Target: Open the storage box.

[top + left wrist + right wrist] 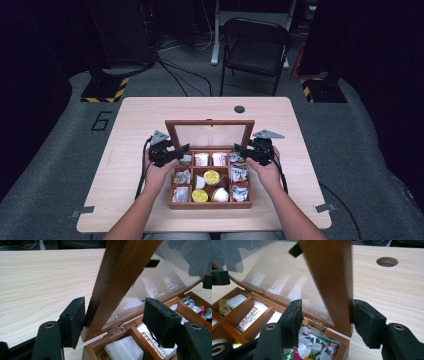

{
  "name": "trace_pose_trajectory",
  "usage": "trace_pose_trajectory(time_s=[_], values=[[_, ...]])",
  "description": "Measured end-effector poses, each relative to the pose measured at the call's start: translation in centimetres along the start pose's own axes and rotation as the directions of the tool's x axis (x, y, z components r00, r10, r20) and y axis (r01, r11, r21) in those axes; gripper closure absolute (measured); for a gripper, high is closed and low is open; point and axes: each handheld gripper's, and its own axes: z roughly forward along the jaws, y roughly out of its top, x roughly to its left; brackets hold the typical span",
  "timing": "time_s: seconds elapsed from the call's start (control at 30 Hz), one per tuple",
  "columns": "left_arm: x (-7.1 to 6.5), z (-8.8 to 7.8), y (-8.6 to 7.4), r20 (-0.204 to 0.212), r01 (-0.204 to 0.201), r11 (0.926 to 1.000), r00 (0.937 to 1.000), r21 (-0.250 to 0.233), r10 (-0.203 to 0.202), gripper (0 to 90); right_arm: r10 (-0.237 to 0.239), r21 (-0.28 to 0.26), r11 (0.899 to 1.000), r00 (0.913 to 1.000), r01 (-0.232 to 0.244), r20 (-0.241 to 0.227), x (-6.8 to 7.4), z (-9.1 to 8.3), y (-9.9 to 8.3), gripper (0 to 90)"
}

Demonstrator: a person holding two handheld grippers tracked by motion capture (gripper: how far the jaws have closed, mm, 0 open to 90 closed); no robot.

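Lid (210,134) of the wooden box (210,204) stands raised at the table's (130,130) middle, its long axis left to right. Each side rail sits between open jaws: left gripper (113,321), right gripper (325,318). Dark varnished frame, clear pane; packets (317,345) below.

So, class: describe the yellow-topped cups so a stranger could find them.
Start at the table, then the wooden box near its front edge. In its middle column sit two round yellow-topped cups; the neighbouring cups have white tops.
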Motion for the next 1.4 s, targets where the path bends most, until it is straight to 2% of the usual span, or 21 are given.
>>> trace_pose_trajectory(time_s=[0.2,0.33,0.5,0.63,1.0,1.17,1.27,1.4], values=[[-0.1,0.2,0.0,-0.020,-0.020,0.9998,0.9996,0.006,0.020,34.5,-0.020,-0.001,1.000,0.9995,0.020,0.024,0.3,0.3,0.0,41.1],[-0.1,0.5,-0.1,-0.019,0.002,1.0000,0.9998,0.005,-0.002,34.2,-0.018,0.001,1.000,0.9994,0.018,0.031,0.4,0.4,0.0,40.9],[-0.2,0.8,-0.1,-0.031,-0.007,0.9999,0.9995,0.008,0.007,34.3,-0.044,0.005,0.999,0.9977,0.044,0.051,0.5,0.7,0.0,41.0],[-0.4,1.2,0.2,-0.045,-0.005,0.9999,0.9990,0.015,0.006,34.2,-0.047,0.004,0.999,0.9966,0.047,0.068,0.8,0.8,0.1,40.7],[-0.1,1.8,0.5,-0.066,0.039,0.9989,0.9971,0.028,-0.037,34.2,-0.028,0.038,0.999,0.9947,0.025,0.099,0.8,1.5,0.8,40.1],[0.1,2.1,0.5,-0.070,0.063,0.9977,0.9957,0.026,-0.061,34.2,0.008,0.041,0.999,0.9948,-0.012,0.102,0.6,1.8,0.9,39.4],[0.2,2.2,0.7,-0.069,0.070,0.9967,0.9953,0.040,-0.067,34.0,0.008,0.059,0.998,0.9945,-0.015,0.105,0.6,2.1,1.3,38.3],[0.4,2.5,0.7,-0.064,0.089,0.9954,0.9942,0.034,-0.087,34.0,0.027,0.061,0.998,0.9934,-0.034,0.111,0.6,2.2,1.3,38.2]])
